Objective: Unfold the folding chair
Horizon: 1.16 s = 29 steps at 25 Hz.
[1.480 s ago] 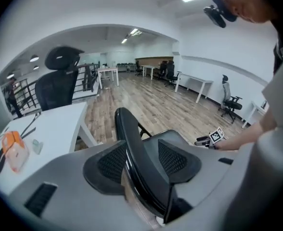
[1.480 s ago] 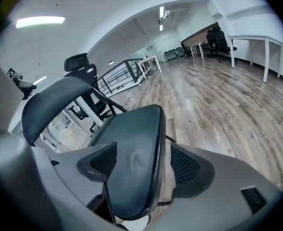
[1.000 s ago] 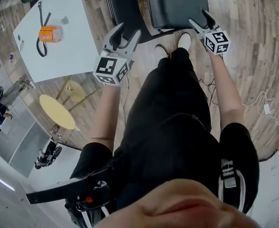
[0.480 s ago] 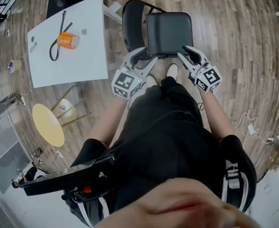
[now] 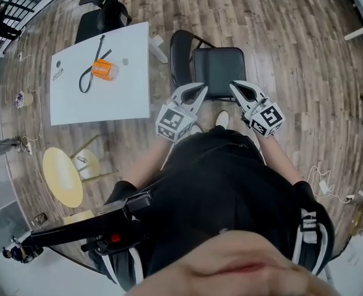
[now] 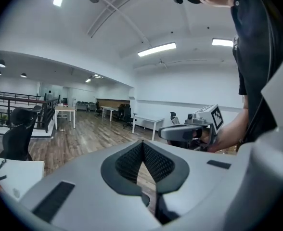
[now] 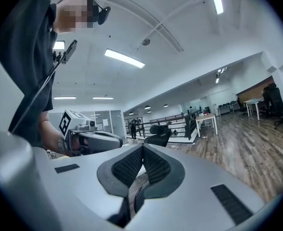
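My left gripper's [image 6: 142, 150] jaws have just been closing and now meet pad to pad with nothing between them. My right gripper [image 7: 142, 150] has just closed the same way, also empty. I hold the two level and apart, above the folding chair [image 5: 218, 71]. It stands opened on the wooden floor [image 5: 292, 54], beside a white table [image 5: 101, 97].

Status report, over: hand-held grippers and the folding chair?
Left hand-held gripper and right hand-held gripper both just closed, nothing between jaws. Folding chair stands unfolded on floor, not held. White table beside it, apart.
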Motion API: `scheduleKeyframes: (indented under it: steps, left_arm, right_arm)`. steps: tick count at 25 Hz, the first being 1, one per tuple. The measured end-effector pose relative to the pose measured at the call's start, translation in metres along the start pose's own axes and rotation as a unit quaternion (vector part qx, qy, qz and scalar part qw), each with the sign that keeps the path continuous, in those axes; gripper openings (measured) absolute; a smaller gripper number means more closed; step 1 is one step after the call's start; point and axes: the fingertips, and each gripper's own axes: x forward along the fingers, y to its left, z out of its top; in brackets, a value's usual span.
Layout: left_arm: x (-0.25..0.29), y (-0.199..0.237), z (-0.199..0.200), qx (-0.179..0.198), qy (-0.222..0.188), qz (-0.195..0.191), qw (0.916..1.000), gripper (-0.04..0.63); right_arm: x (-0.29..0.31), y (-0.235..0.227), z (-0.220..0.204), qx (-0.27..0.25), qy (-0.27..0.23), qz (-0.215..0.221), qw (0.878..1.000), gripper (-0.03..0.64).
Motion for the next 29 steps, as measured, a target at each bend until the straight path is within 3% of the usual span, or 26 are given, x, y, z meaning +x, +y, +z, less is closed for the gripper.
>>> scheduleKeyframes:
  steps: [6, 13, 29]
  left_arm:
    - [-0.003, 0.006, 0.017, 0.004, -0.022, 0.006, 0.9997, 0.005]
    - [-0.001, 0.011, 0.031, 0.008, -0.047, 0.006, 0.9989, 0.005]
    - [0.0, 0.025, 0.046, 0.008, -0.053, 0.009, 0.9985, 0.005]
  right_arm:
    - [0.014, 0.017, 0.039, -0.054, -0.018, 0.031, 0.998, 0.008]
    - [0.027, 0.035, 0.048, -0.094, -0.014, 0.059, 0.994, 0.008]
    - [0.045, 0.03, 0.07, -0.099, -0.022, 0.067, 0.993, 0.008]
